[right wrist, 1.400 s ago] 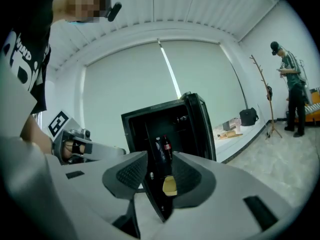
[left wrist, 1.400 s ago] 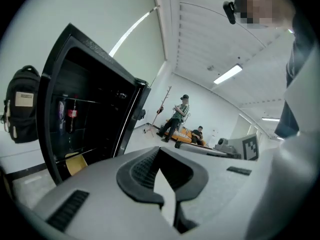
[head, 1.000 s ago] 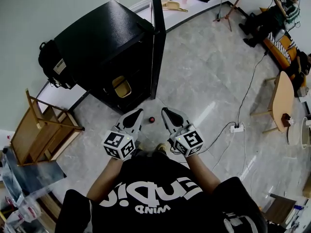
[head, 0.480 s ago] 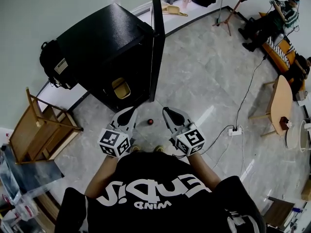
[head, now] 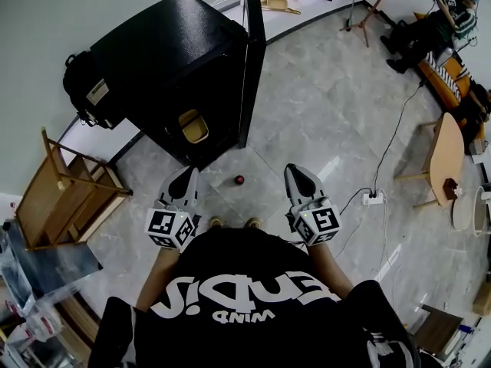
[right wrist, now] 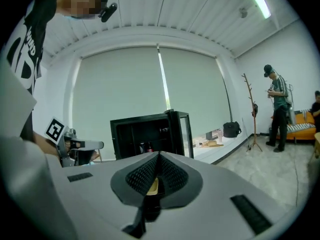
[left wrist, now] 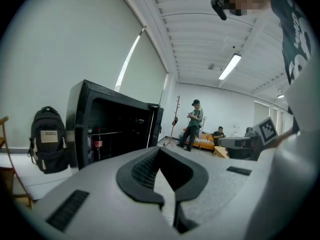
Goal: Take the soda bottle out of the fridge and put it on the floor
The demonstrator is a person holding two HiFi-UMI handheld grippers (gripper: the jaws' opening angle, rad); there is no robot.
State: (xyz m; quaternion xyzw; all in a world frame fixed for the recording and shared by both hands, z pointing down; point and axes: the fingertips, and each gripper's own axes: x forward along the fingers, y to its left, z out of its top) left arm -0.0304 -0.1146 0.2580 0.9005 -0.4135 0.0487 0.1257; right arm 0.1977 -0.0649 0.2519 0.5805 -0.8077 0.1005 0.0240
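The black fridge [head: 165, 60] stands at the upper left of the head view with its door [head: 252, 60] swung open. On the floor in front of it stands a small dark bottle with a red cap [head: 239, 179], seen from above. It lies between my two grippers and touches neither. My left gripper [head: 186, 172] and right gripper [head: 295, 170] are both shut and hold nothing. In the left gripper view the shut gripper [left wrist: 160, 149] points toward the fridge [left wrist: 115, 129], where a red-labelled bottle [left wrist: 98, 144] shows on a shelf. The right gripper [right wrist: 159, 154] also faces the fridge [right wrist: 147, 134].
A wooden rack [head: 61, 198] and a black backpack [head: 80, 98] stand left of the fridge. A power strip [head: 374, 199] with its cable lies on the floor at the right, near a wooden table [head: 446, 156]. A person sits at the far right [head: 437, 21].
Both grippers have drawn apart and back toward the person, the left one leftward and the right one rightward. The red-capped bottle stays on the floor.
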